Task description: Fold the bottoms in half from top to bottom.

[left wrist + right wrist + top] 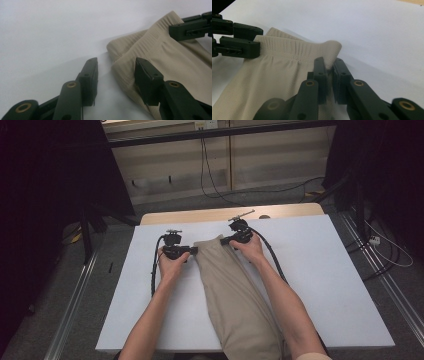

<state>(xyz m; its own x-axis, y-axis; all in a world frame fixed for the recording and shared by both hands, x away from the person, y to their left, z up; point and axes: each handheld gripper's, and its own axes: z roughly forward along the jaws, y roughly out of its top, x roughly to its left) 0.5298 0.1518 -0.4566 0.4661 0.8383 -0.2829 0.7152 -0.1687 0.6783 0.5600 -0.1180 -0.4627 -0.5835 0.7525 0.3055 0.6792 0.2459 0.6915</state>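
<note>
We are working on a white, flat-topped counter (325, 270), and lying on it is a long beige knit garment with a ribbed elastic band (235, 290), stretched down the middle between our forearms. Its long axis runs from the near edge of the counter, where the lower end hangs off, up and slightly to the left, so the ribbed band end points away from us toward the far side. The risk we see is an uneven hold: our right gripper (329, 65) has its jaws pinched nearly together on the corner of the band, while our left gripper (116, 68) stands about half open, one jaw on bare counter and the other over the fabric edge, with no pressure on the cloth that we can make out. If we lift or pull now, we judge only the right corner would rise, and the garment would twist, bunch or slide toward that side. The thin fold in the right jaws could also slip free under tension, since little fabric is caught there.
</note>
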